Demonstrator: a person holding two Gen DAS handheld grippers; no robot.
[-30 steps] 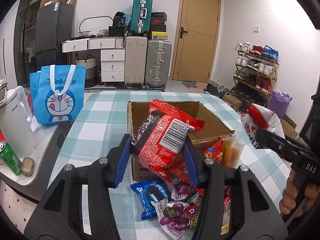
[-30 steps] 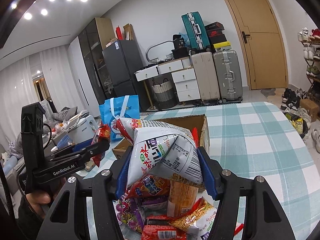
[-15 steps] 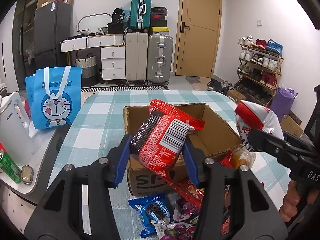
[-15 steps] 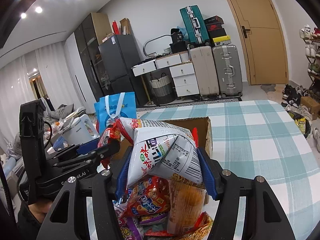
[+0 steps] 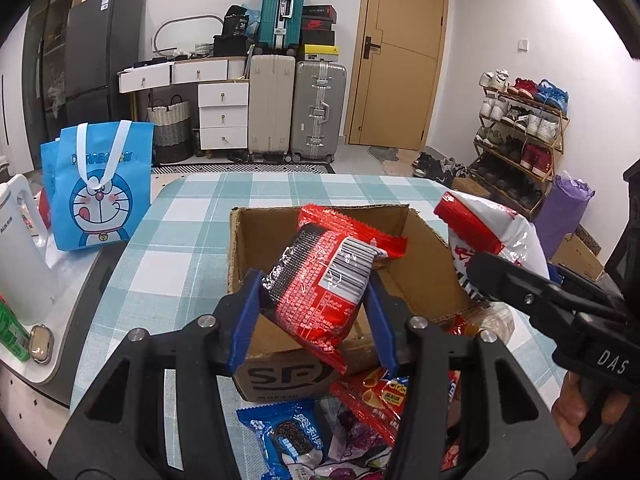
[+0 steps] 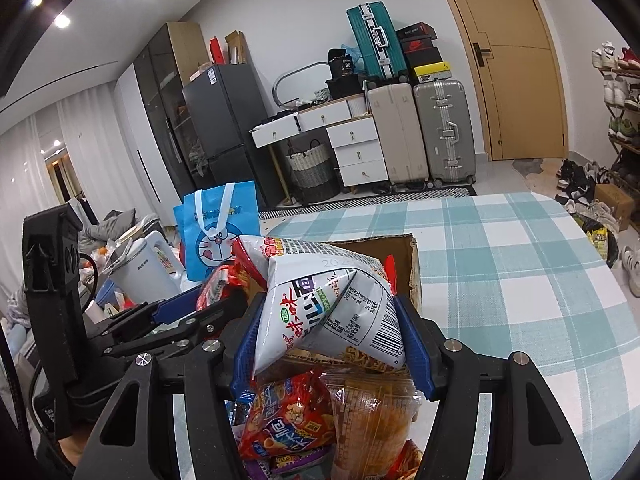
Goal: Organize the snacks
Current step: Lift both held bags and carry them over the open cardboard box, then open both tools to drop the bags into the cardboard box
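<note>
Gripping a red pack [image 5: 320, 280], the left claw [image 5: 312, 312] is clenched on its lower half, blue pads pressing both side edges; the pack hangs above the near wall of the box [image 5: 280, 376], tilted, top end over the open cavity. Right claw [image 6: 328, 344] is clenched on a white pack [image 6: 328, 304], also by its sides, held just above the box's near right corner. In the left view that white pack [image 5: 488, 232] sits at the box's right wall.

Handling guess: both packs look light, crinkly, air-puffed film; soft, so the pads dent them, and the glossy wrap could slide if the squeeze loosens. Contents are likely brittle noodles, so no hard clamping. Side-edge hold near the middle seems fine; sealed end fins would be the firmer alternative.

Loose snacks lie on the counter [image 6: 520, 264] in front of the box: a blue cookie pack [image 5: 288, 436], an orange-red chip bag [image 6: 288, 412], purple wrappers.

Room: the box is open-topped and looks empty inside, its ragged cardboard rim could snag a pack's corner. The two claws are near each other over the box, so dropping one pack at a time is safer. Checked counter beyond and right of the box is bare; a blue tote [image 5: 100, 184] and white kettle [image 6: 140, 272] stand off to the left, well apart.
</note>
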